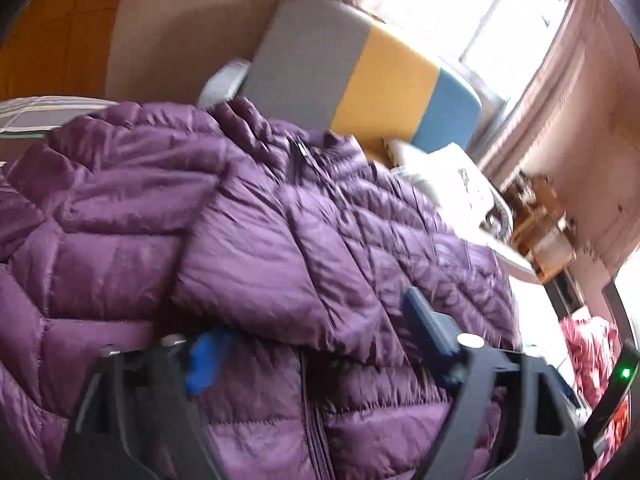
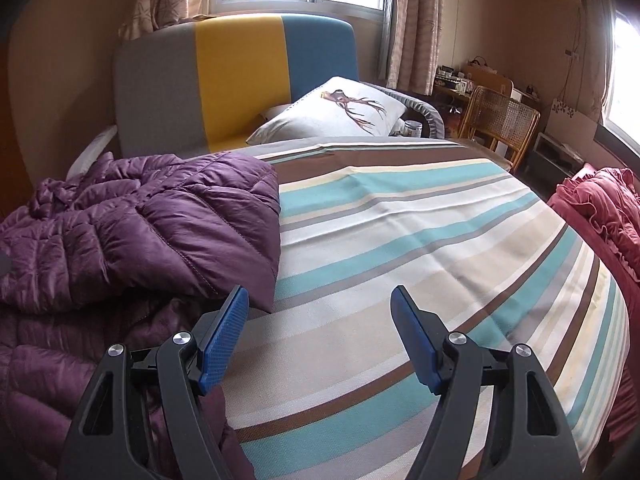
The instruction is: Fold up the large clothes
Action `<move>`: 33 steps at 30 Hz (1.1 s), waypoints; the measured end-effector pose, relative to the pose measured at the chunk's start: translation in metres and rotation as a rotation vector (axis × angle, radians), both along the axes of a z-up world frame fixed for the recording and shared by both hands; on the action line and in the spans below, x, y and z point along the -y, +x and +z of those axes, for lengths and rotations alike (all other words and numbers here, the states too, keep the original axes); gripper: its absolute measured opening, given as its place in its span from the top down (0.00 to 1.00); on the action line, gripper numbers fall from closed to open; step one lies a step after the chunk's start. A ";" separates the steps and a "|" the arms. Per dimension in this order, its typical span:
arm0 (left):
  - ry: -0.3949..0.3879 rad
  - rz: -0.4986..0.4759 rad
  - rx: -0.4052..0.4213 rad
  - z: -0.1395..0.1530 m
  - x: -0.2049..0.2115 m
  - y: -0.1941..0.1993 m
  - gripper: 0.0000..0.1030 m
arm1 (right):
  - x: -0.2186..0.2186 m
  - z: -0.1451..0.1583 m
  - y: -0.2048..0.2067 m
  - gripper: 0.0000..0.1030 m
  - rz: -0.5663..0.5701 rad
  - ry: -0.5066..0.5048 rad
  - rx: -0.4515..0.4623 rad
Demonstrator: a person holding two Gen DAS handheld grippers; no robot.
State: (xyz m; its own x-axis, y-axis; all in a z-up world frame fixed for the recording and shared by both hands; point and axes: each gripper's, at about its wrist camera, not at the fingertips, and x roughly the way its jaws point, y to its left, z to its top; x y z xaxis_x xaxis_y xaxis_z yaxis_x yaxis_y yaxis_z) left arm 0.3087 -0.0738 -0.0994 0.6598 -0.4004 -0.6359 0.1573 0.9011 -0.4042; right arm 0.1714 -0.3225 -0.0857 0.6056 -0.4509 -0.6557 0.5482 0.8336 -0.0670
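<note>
Striped bedsheet, purple jacket at left.

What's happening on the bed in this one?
A person with a gripper in each hand is folding a purple puffer jacket on a striped bedspread. The jacket lies bunched at the bedspread's left side, one part folded over the rest. The left gripper is right over the jacket with its jaws apart, fabric between them but not pinched. The right gripper is open above the bedspread beside the jacket's edge, holding nothing. A pillow sits by the headboard.
</note>
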 end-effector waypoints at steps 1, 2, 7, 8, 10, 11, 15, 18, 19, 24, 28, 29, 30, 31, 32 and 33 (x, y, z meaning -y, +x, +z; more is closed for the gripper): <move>0.002 0.011 0.000 0.000 0.000 0.001 0.17 | 0.000 0.001 -0.001 0.29 0.002 -0.003 0.005; 0.000 0.027 -0.011 0.000 -0.003 0.004 0.20 | -0.001 0.002 -0.002 0.29 0.003 -0.006 0.012; 0.019 0.081 -0.098 -0.014 -0.020 0.022 0.83 | 0.005 0.009 -0.007 0.30 0.066 0.082 0.055; 0.027 0.083 -0.094 -0.014 -0.024 0.020 0.85 | 0.007 0.011 -0.007 0.44 0.087 0.108 0.069; 0.051 0.087 -0.077 -0.012 -0.029 0.014 0.86 | 0.011 0.018 -0.003 0.56 0.120 0.150 0.082; 0.057 0.087 -0.068 -0.011 -0.031 0.010 0.86 | 0.012 0.020 -0.001 0.58 0.136 0.170 0.098; 0.055 0.112 -0.053 -0.011 -0.041 -0.002 0.86 | 0.004 0.028 0.023 0.65 0.230 0.186 0.107; 0.036 0.130 -0.053 -0.014 -0.051 -0.009 0.86 | -0.007 0.026 0.051 0.74 0.313 0.173 0.078; 0.029 0.131 -0.057 -0.015 -0.052 -0.010 0.86 | -0.010 0.022 0.063 0.74 0.334 0.181 0.057; -0.003 0.123 -0.095 -0.025 -0.053 -0.003 0.82 | -0.003 -0.006 0.103 0.78 0.311 0.226 -0.050; -0.018 0.105 -0.093 -0.030 -0.054 -0.002 0.79 | 0.006 -0.025 0.112 0.82 0.284 0.219 -0.085; -0.023 0.103 -0.093 -0.030 -0.054 -0.001 0.79 | 0.007 -0.025 0.113 0.82 0.282 0.214 -0.086; -0.024 0.103 -0.093 -0.031 -0.054 -0.001 0.79 | 0.005 -0.026 0.114 0.82 0.281 0.197 -0.090; -0.024 0.103 -0.092 -0.031 -0.054 -0.001 0.78 | 0.002 -0.026 0.115 0.82 0.280 0.176 -0.096; -0.024 0.103 -0.093 -0.031 -0.054 -0.001 0.78 | 0.000 -0.026 0.115 0.82 0.280 0.167 -0.099; -0.028 0.102 -0.095 -0.031 -0.055 -0.001 0.78 | 0.001 -0.026 0.115 0.82 0.280 0.171 -0.101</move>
